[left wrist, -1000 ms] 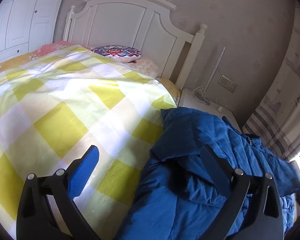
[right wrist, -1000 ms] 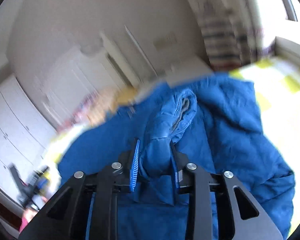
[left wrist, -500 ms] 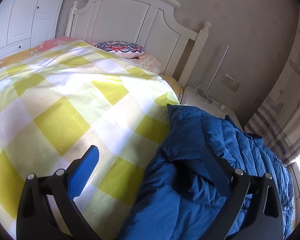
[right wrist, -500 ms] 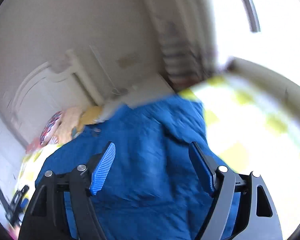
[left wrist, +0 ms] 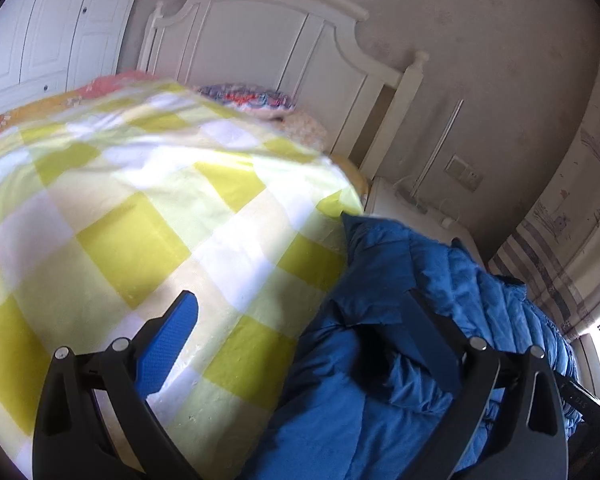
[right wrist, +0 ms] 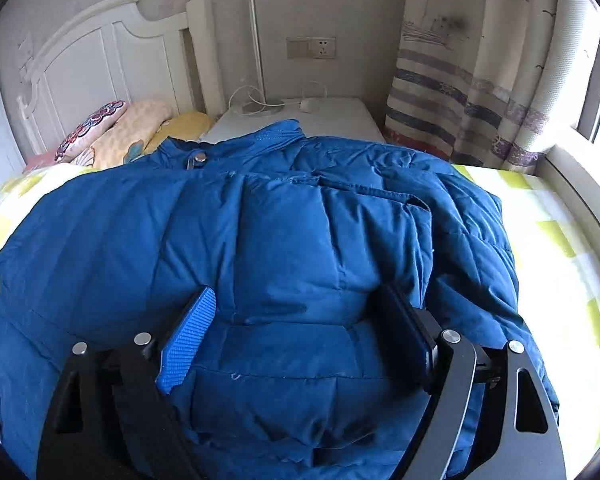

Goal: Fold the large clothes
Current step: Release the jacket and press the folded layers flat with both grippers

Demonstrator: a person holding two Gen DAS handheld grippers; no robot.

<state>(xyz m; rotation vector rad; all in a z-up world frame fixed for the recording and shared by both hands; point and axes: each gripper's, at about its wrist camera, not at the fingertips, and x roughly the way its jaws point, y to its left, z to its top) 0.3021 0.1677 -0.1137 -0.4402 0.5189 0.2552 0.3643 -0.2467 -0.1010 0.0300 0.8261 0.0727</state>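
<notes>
A blue padded jacket [right wrist: 284, 240] lies spread on a bed, on a yellow-and-white checked cover [left wrist: 132, 216], its collar [right wrist: 268, 140] toward the white headboard [left wrist: 260, 48] and its body bunched in soft folds along the bed's window side.

In the right wrist view the right claw [right wrist: 300, 336] hangs over the middle of the jacket with its jaws opening and spread wide. The jacket's quilted surface shows in the gap between them, but the blue ribbed pad [right wrist: 188, 340] and the dark pad opposite press on nothing. To the right of the jacket a strip of bare cover [right wrist: 560, 248] runs to the bed's edge below the window ledge.

In the left wrist view the left claw [left wrist: 300, 332] also stands wide and empty. One pad [left wrist: 168, 344] is over the checked cover, the other over the jacket's near edge [left wrist: 340, 280], where the blue cloth ends and the cover begins. Beyond that edge the cover lies broad and unoccupied up to the patterned pillows [left wrist: 248, 96] at the headboard.

Past the collar stands a white bedside cabinet [right wrist: 340, 116] with a cable and a slim lamp stem [right wrist: 256, 48], and a striped curtain [right wrist: 460, 80] hangs just beside it.
</notes>
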